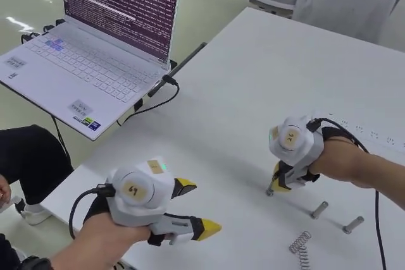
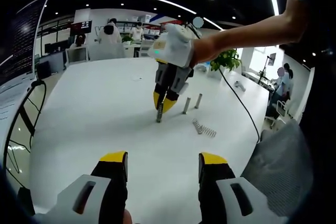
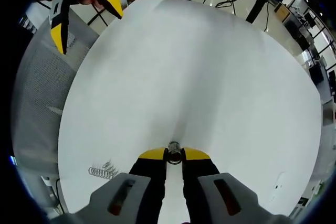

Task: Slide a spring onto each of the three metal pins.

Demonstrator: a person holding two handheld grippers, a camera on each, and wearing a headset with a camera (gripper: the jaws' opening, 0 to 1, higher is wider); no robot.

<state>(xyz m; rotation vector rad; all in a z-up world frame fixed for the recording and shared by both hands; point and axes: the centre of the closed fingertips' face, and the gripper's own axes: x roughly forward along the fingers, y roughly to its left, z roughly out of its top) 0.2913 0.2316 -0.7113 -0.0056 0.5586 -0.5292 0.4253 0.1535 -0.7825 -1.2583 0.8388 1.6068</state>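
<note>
Springs (image 1: 301, 245) lie loose near the desk's (image 1: 266, 74) near edge, beside two free pins (image 1: 319, 209): light, elastic, prone to roll, best pinched mid-coil. Right gripper (image 1: 277, 185) clamps a third pin (image 3: 174, 153) upright; left gripper (image 1: 201, 207) hangs open, empty.

left gripper (image 1: 202, 205): fingers apart | right gripper (image 1: 276, 186): fingers pinched, pointing down

No legible text or labels anywhere.

Head view: white workbench top (image 1: 253, 80) seen from above, forward-down. Left gripper view aimed low across it at yellow-tipped right gripper (image 2: 164, 103). Right gripper view held close, steeply down. Shared by all: coiled steel springs (image 3: 102, 170).
</note>
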